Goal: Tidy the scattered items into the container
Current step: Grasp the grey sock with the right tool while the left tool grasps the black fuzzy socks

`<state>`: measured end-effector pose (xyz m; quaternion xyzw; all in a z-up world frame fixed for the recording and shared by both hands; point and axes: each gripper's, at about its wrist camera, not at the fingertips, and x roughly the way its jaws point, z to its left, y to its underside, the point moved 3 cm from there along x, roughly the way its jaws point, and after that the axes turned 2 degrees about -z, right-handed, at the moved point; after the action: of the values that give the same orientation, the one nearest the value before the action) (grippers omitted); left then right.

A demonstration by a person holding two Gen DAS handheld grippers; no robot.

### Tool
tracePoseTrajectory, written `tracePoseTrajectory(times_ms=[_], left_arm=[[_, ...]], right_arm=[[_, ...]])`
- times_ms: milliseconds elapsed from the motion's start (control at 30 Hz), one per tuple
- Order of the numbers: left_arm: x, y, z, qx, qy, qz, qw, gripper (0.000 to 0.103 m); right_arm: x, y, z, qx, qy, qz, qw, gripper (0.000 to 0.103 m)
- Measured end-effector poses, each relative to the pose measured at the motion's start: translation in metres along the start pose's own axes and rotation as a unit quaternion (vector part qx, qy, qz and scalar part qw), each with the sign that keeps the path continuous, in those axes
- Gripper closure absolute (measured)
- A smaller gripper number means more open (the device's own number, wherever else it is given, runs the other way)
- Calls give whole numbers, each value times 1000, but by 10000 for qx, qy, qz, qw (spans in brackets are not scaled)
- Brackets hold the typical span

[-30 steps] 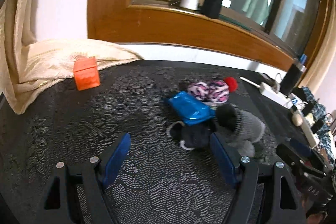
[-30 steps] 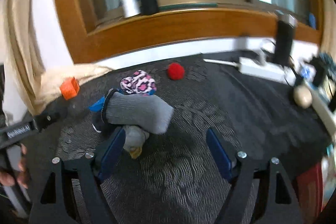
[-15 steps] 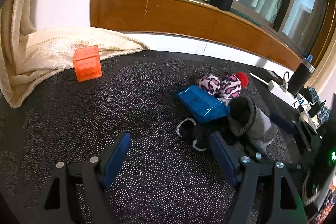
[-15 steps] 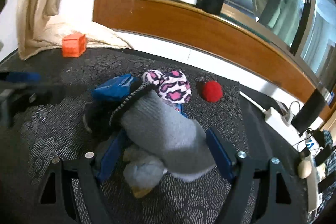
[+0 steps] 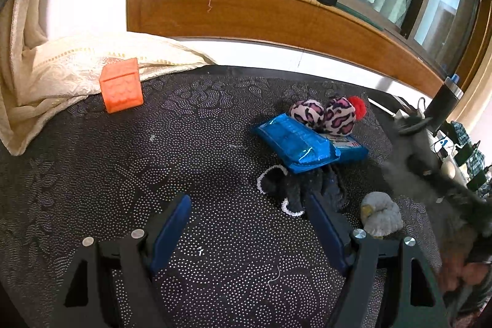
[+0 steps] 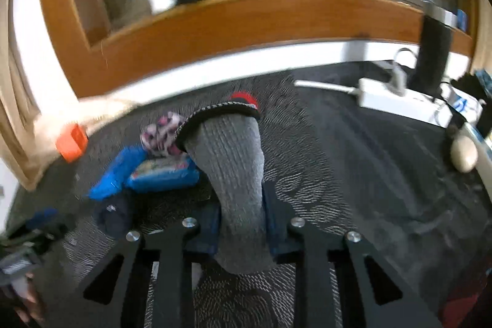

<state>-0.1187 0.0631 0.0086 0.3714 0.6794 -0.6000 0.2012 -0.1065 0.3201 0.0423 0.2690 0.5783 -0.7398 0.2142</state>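
Clamping the grey sock [image 6: 235, 174] near its toe end, the right gripper [image 6: 241, 217] has it pinched between both pads, off the dark mat [image 6: 353, 174], cuff flopping forward: soft, light, limp knit, best held mid-body. The left gripper [image 5: 247, 223] hangs spread wide, holding nothing, near the blue packets [image 5: 295, 143] and dark socks [image 5: 295, 189]; no container shows.

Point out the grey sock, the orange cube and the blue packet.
grey sock [image 6: 236, 174]: right wrist view, mid-leg, ribbed knit.
orange cube [image 5: 122, 85]: left wrist view, front face.
blue packet [image 5: 292, 140]: left wrist view, glossy top.
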Motion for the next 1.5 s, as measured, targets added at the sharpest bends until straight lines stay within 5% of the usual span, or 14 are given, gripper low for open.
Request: tracePoseTrajectory(times_ms=[367,767,1100,1233,1500], left_arm=[[1,11,-20,318,203,-2,9993,23],[24,4,-46,733,42,143,9972,23],[58,1,-50,583,-50,255,9980,23],[57,-2,-51,563,38,233,9981,42],[27,-11,-58,554,302,-12,9980,45]], right_arm=[[-82,14,-11,482,-124,-858,9951,77],[-74,27,-33,756,-29,-931,9928,77],[-69,31,-34,743,14,-874,9934,77],[-69,32,-35,717,145,-937,9929,77],[-74,32,-41,772,384,-1078,9904,77]])
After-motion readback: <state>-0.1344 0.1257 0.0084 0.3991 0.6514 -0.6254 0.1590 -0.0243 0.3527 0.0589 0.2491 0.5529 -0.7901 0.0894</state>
